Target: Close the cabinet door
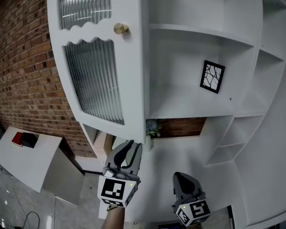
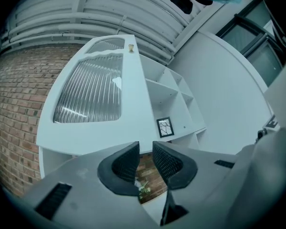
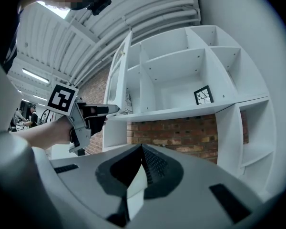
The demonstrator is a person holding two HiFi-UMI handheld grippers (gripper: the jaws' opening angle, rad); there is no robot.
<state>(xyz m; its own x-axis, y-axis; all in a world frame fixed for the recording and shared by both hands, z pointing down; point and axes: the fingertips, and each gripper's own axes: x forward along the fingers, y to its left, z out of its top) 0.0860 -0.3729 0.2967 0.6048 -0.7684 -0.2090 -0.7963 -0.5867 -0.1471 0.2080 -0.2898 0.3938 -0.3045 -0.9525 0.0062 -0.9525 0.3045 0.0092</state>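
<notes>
The white cabinet door (image 1: 93, 80) with ribbed glass and a brass knob (image 1: 120, 28) stands swung open to the left of the white shelf cabinet (image 1: 195, 32). My left gripper (image 1: 134, 145) is just below the door's lower free corner. In the left gripper view its jaws (image 2: 144, 161) stand a little apart under the door (image 2: 90, 94), and only brick and a plant show between them. The right gripper view shows that left gripper (image 3: 105, 111) at the door's bottom corner. My right gripper (image 1: 180, 176) sits lower right, shut and empty, and faces the shelves (image 3: 142, 156).
A small framed picture (image 1: 212, 77) stands on a middle shelf. A little plant (image 1: 152, 127) sits in the brick-backed niche below. A brick wall (image 1: 19, 70) runs along the left, with a white table (image 1: 28, 161) carrying a red and black object (image 1: 25, 139).
</notes>
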